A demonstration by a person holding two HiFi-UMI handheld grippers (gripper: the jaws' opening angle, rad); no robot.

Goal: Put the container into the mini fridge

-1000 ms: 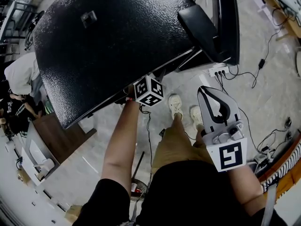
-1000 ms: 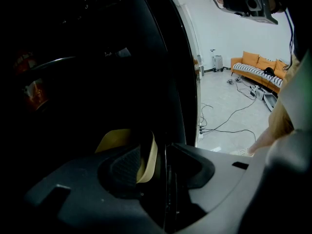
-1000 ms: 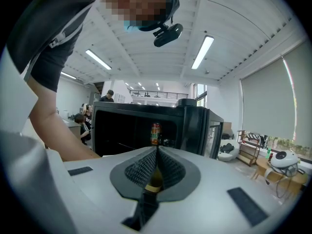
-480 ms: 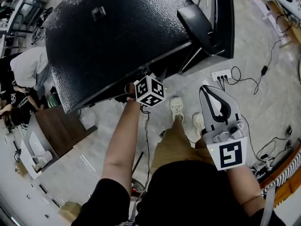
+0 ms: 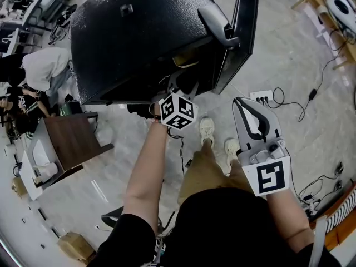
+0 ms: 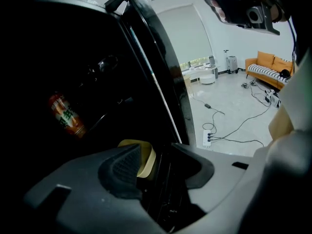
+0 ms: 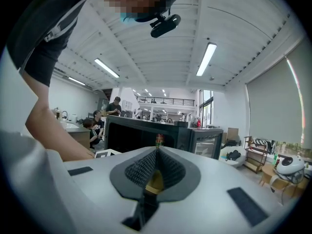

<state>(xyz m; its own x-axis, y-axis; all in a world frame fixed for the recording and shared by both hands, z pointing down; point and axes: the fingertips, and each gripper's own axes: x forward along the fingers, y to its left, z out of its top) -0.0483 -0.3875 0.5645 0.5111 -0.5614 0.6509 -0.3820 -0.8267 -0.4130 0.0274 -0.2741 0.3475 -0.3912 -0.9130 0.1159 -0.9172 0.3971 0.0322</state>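
Note:
The black mini fridge [image 5: 139, 32] stands ahead with its door [image 5: 245, 32] swung open to the right. A yellowish container [image 5: 186, 60] sits inside the opening. In the left gripper view the container [image 6: 145, 159] shows just behind the left finger, with a red can [image 6: 66, 116] deeper in the dark interior. My left gripper [image 5: 175, 88] reaches into the opening, and its jaws [image 6: 163, 162] stand open, holding nothing. My right gripper [image 5: 243, 103] hangs back over the floor, shut and empty, pointing at the fridge [image 7: 141, 135].
A power strip [image 5: 260, 96] and cables lie on the floor right of the fridge. A wooden table [image 5: 69, 141] and people [image 5: 39, 68] are at the left. The person's shoes [image 5: 208, 128] stand just before the fridge. An orange sofa [image 6: 265, 65] is far off.
The view has shifted, so the fridge's opening and the container inside now show. Both grippers keep nearly the same places.

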